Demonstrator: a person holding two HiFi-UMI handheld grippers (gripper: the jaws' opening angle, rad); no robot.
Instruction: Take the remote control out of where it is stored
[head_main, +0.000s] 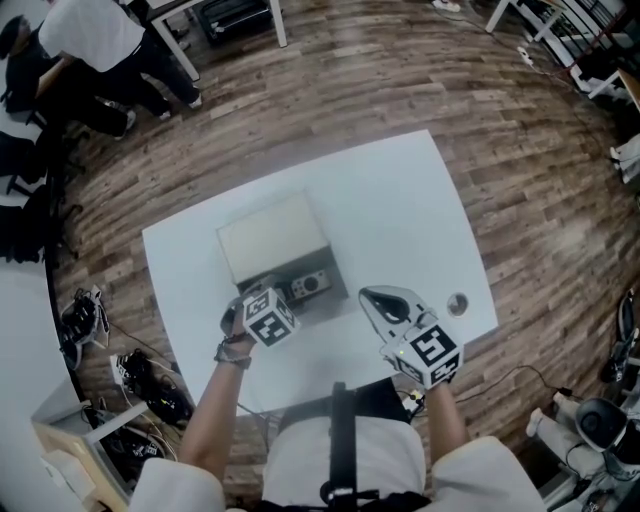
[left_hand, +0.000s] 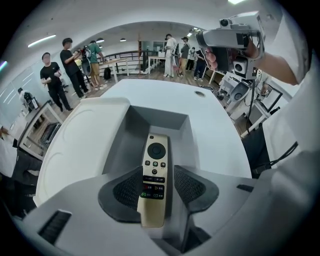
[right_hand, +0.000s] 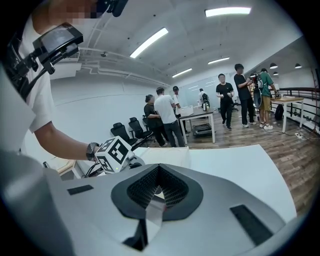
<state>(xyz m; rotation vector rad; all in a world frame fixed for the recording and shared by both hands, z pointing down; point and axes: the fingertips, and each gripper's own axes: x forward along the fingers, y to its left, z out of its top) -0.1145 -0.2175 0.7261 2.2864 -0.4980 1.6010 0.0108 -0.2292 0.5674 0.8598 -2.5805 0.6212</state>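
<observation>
A slim cream remote control with dark buttons lies lengthwise in the open grey drawer of a low white box on the white table. In the head view the remote shows in the drawer at the box's near side. My left gripper reaches into the drawer with its jaws open on either side of the remote's near half, and a gap shows at the right pad. My right gripper hovers over the table right of the box, its jaws shut on nothing.
A small round disc lies near the table's right edge. Several people stand at desks across the wooden floor. Cables and gear lie on the floor left of the table.
</observation>
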